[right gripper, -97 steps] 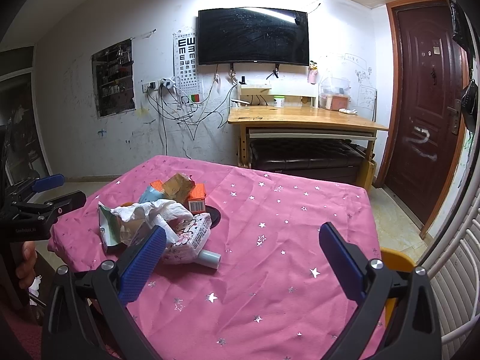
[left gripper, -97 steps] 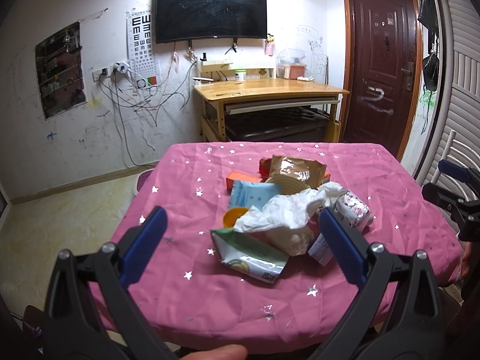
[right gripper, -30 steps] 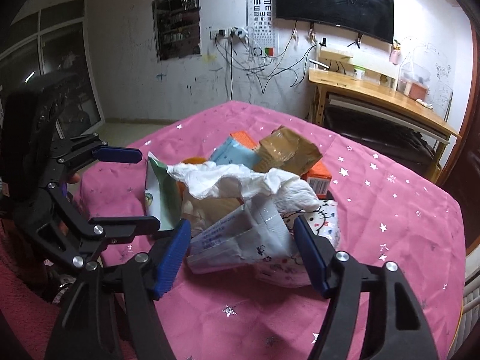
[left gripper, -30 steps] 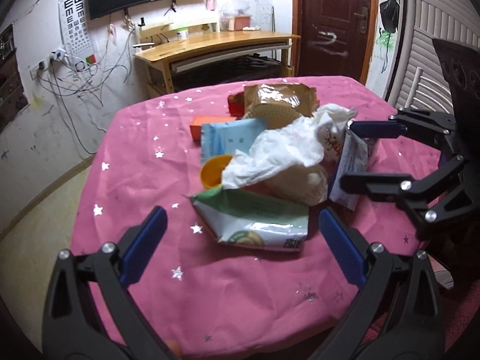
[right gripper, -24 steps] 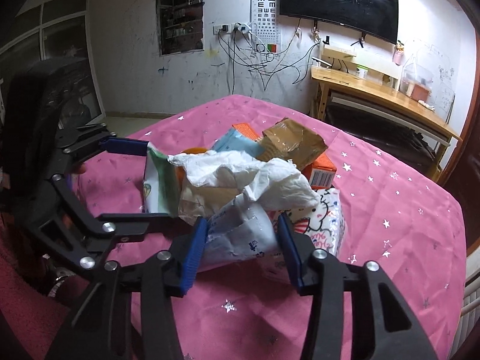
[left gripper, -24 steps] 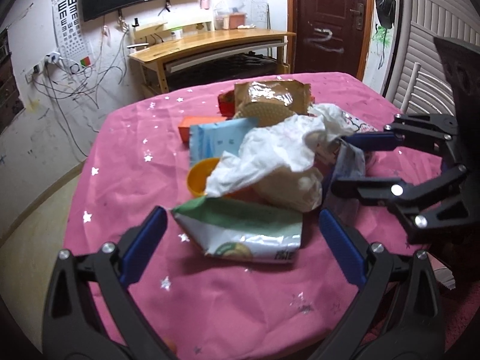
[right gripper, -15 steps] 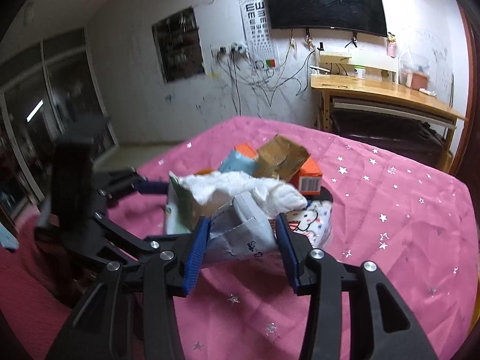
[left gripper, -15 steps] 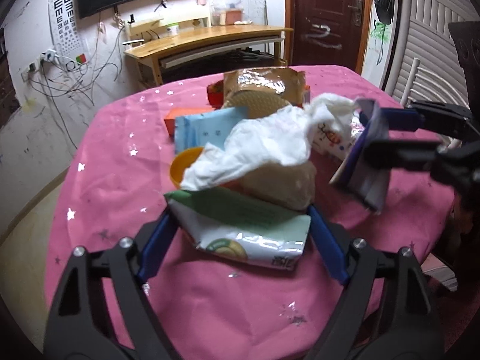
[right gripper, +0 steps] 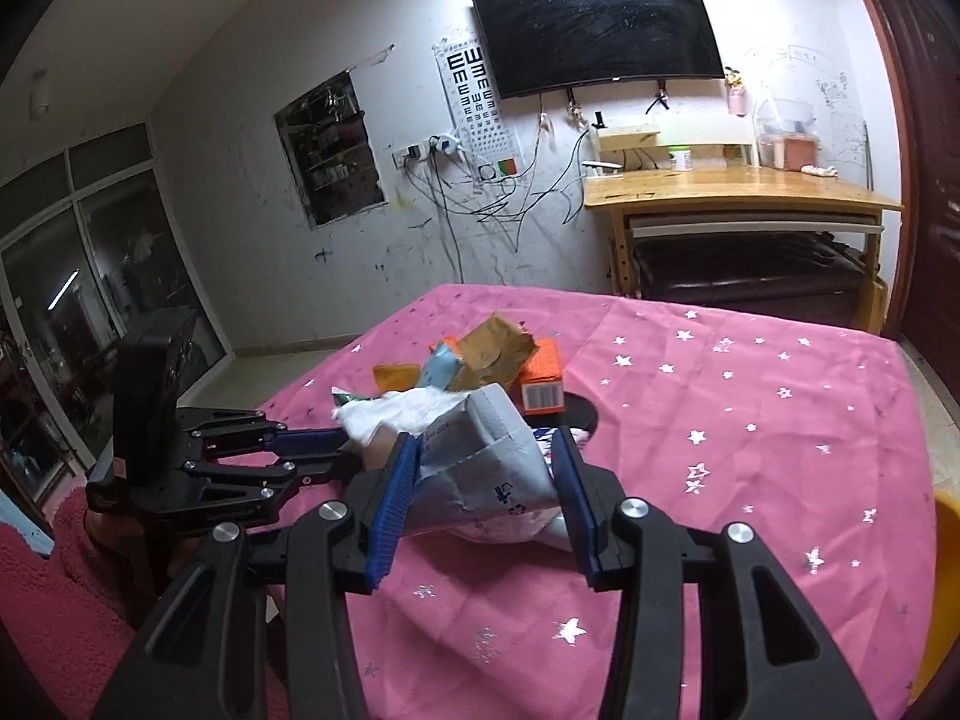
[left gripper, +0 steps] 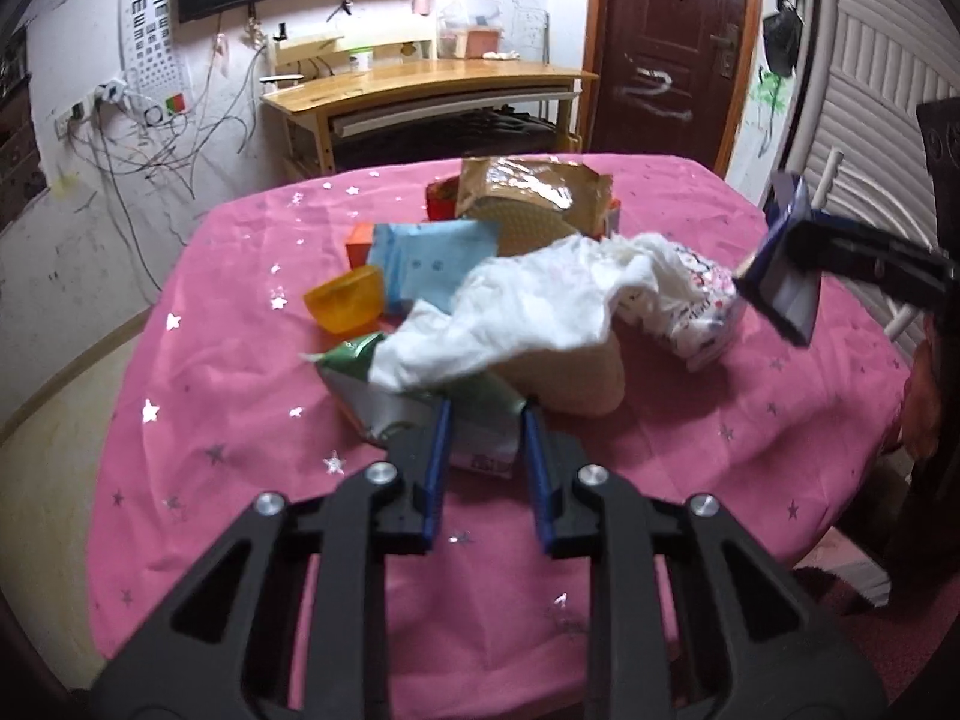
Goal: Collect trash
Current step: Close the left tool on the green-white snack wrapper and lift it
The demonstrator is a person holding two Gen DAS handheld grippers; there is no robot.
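Observation:
A pile of trash lies on the pink starred tablecloth (left gripper: 228, 372): a white crumpled tissue (left gripper: 528, 312), a brown wrapper (left gripper: 528, 192), a blue packet (left gripper: 432, 258), an orange cup (left gripper: 345, 303), a cartoon-printed pack (left gripper: 696, 306). My left gripper (left gripper: 483, 420) is shut on a green-and-white snack wrapper (left gripper: 414, 402) at the pile's near edge. My right gripper (right gripper: 483, 456) is shut on a grey-white paper pack (right gripper: 486, 468), held above the table; it also shows in the left wrist view (left gripper: 780, 276).
An orange box (right gripper: 540, 384) and a dark round lid (right gripper: 579, 414) lie behind the pile. A wooden desk (left gripper: 432, 84) stands at the wall under a TV (right gripper: 600, 30). A brown door (left gripper: 672, 42) is at the right. A yellow object (right gripper: 945, 576) sits beyond the table's right edge.
My left gripper moved in and closed on the green-and-white wrapper. My right gripper lifted the grey-white pack up and away from the pile.

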